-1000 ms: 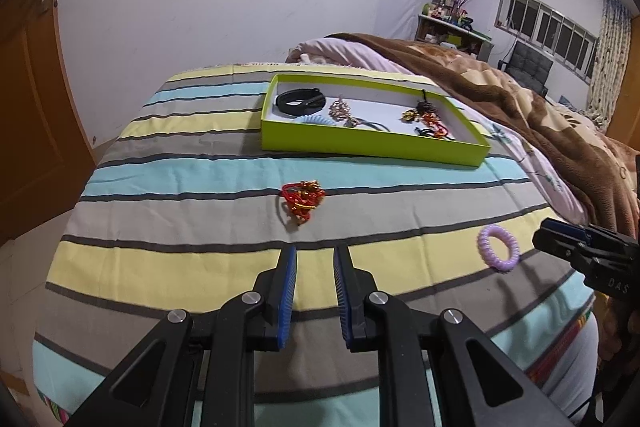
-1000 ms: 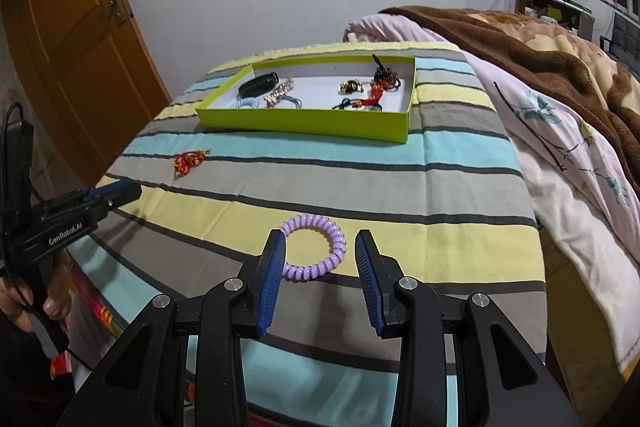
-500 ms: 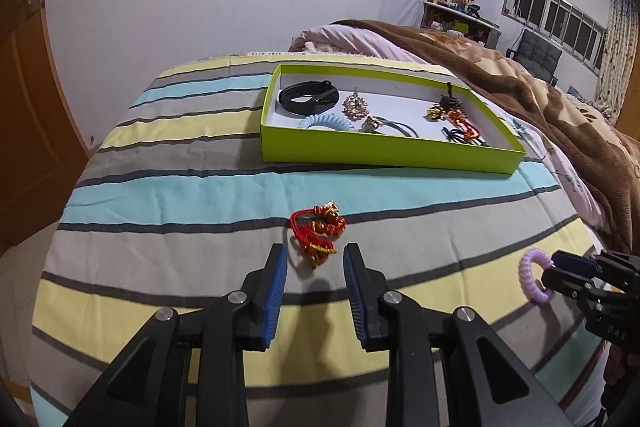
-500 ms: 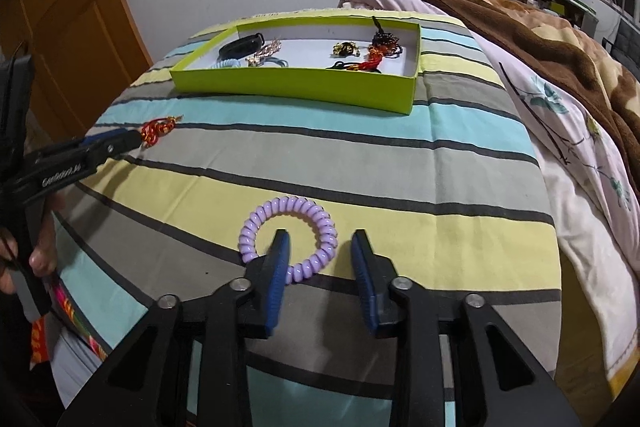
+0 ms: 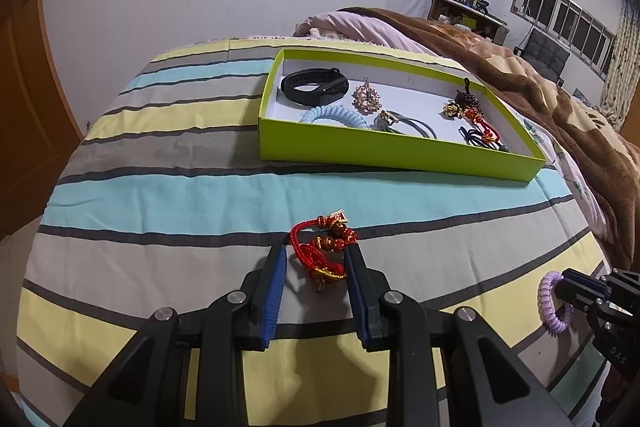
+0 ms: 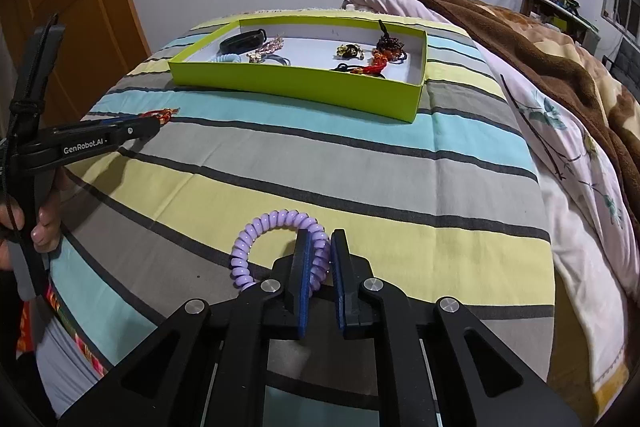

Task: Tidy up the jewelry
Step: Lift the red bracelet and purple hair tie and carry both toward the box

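Observation:
A red corded charm with gold beads [image 5: 325,250] lies on the striped bedspread [image 5: 160,195]. My left gripper [image 5: 316,254] is open with one finger on each side of the charm. My right gripper [image 6: 319,243] is shut on the right side of a purple coil hair tie [image 6: 276,235], which rests on the bedspread. The hair tie also shows in the left wrist view [image 5: 550,301]. A lime green tray [image 5: 400,151] farther back holds a black band, a blue coil tie and several other trinkets. The tray also shows in the right wrist view [image 6: 296,85].
A brown blanket [image 6: 560,39] and pink floral sheet [image 6: 560,131] lie to the right of the tray. A wooden door [image 6: 68,7] stands at the left. The bed edge drops off near the grippers.
My left gripper moved forward until its open fingers straddle the red charm. My right gripper moved forward and closed on the purple hair tie.

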Tool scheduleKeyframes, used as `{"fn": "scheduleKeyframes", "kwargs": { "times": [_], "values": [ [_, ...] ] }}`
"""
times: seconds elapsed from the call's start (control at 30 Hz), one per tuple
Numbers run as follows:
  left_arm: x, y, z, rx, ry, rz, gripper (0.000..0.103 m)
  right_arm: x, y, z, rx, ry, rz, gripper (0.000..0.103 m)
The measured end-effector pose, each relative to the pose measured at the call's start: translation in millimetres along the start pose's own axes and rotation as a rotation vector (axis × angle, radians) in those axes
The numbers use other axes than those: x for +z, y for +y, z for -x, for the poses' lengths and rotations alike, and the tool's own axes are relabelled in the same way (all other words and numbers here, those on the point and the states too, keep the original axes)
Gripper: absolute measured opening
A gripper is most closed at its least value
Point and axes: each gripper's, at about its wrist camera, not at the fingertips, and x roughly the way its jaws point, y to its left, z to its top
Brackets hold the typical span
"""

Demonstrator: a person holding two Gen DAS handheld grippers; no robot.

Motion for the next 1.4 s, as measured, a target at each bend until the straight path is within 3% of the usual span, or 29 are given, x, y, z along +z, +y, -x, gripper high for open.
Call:
{"fn": "scheduleKeyframes", "kwargs": {
  "times": [0.07, 0.17, 0.37, 0.73, 1.4],
  "values": [
    [-0.9, -1.0, 0.1, 0.005, -0.002, -0.006, 0.019, -0.5, -0.2, 0.3, 0.001, -0.002, -0.002, 0.009],
    [-1.2, -2.5, 1.3, 0.008, -0.005, -0.015, 0.017, -0.9, -0.2, 1.2, 0.002, -0.005, -0.003, 0.009],
    [-3.8, -6.2, 8.3, 0.018, -0.026, -0.037, 0.016, -1.4, -1.1, 4.0, 0.001, -0.017, -0.011, 0.009],
    [-7.4, -14.5, 33.9, -0.026, -0.072, -0.048, 0.015, 3.3, -1.6, 15.0, 0.010, -0.060, -0.026, 0.009],
    [52.4, -33.4, 45.8, -0.047, -0.174, -0.125, 0.015, 78.5, -8.3, 12.8, 0.004, -0.153, -0.006, 0.009]
  ]
}}
